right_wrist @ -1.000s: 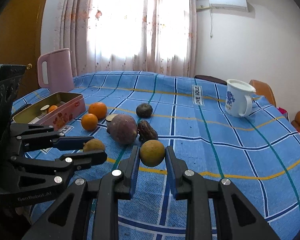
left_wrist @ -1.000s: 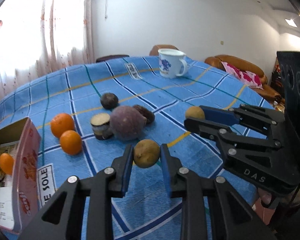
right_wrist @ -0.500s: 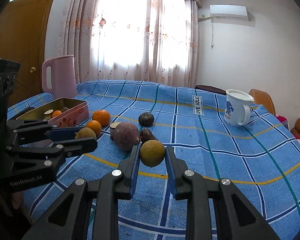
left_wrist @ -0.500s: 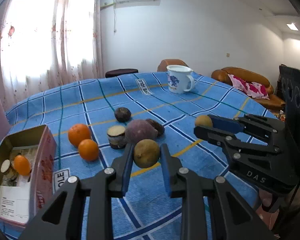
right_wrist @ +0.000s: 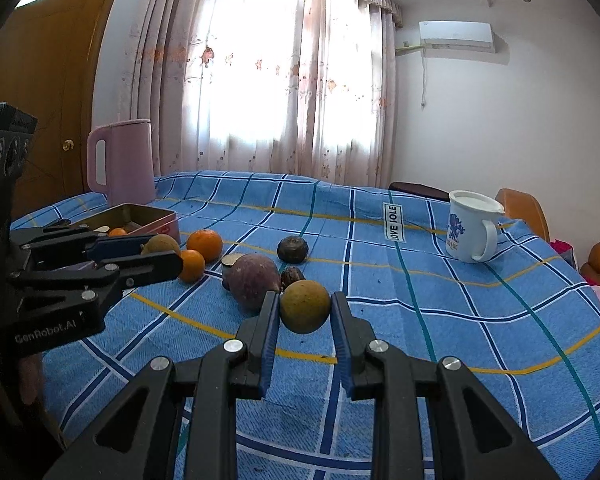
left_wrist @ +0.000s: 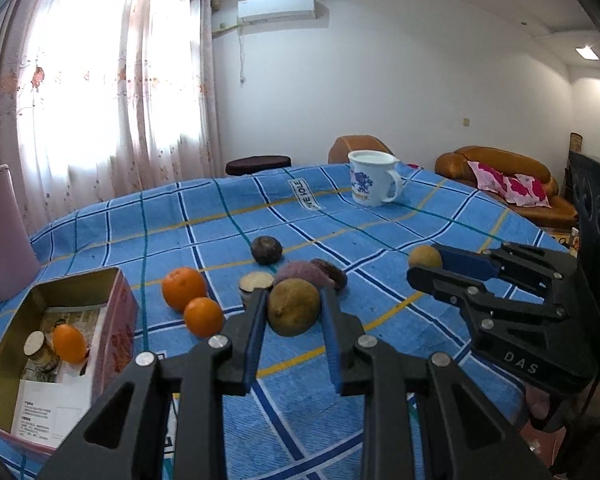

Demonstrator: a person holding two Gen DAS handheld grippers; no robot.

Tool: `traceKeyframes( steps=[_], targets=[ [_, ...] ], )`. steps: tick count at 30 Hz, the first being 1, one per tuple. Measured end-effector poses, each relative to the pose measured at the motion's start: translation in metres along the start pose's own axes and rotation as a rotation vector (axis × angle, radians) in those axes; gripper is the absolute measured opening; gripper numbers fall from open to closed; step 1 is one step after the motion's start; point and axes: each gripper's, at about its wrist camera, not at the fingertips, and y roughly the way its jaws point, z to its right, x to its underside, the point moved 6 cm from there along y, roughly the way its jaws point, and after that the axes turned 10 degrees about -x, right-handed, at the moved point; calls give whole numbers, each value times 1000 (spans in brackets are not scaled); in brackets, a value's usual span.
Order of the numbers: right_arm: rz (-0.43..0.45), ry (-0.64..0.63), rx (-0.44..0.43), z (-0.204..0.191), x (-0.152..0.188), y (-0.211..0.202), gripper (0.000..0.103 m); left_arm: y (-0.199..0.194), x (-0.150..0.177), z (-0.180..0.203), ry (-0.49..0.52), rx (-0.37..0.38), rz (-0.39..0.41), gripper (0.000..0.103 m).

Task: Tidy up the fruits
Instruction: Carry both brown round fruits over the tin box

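Observation:
My left gripper (left_wrist: 294, 312) is shut on a brown round fruit (left_wrist: 293, 311) and holds it above the blue checked tablecloth (left_wrist: 380, 368). My right gripper (right_wrist: 305, 307) is shut on a yellow-brown round fruit (right_wrist: 305, 306), also held above the cloth; it shows in the left wrist view (left_wrist: 425, 257) too. On the cloth lie two oranges (left_wrist: 184, 288) (left_wrist: 203, 317), a purple fruit (right_wrist: 254, 283), a dark round fruit (left_wrist: 266, 250), a dark wrinkled fruit (left_wrist: 332, 274) and a cut piece (left_wrist: 252, 282). An open pink tin box (left_wrist: 118, 320) at the left holds an orange and other pieces.
A white mug with a blue pattern (left_wrist: 370, 178) stands at the far side of the table. A pink kettle (right_wrist: 120, 164) stands behind the tin box. Chairs and a brown sofa (left_wrist: 500, 184) lie beyond the table's far edge.
Both grippers have risen with their fruits still held. The views have tilted up, so the table looks lower and more of the room shows.

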Motion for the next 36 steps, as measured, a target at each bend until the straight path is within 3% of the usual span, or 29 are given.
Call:
traceKeyframes(
  steps=[16, 36],
  targets=[
    [-2, 12, 29, -6, -15, 10, 27, -11, -8, -26, -26, -64, 45, 28],
    [-41, -123, -103, -95, -73, 77, 27, -26, -9, -143, -157, -248, 34, 28]
  ],
)
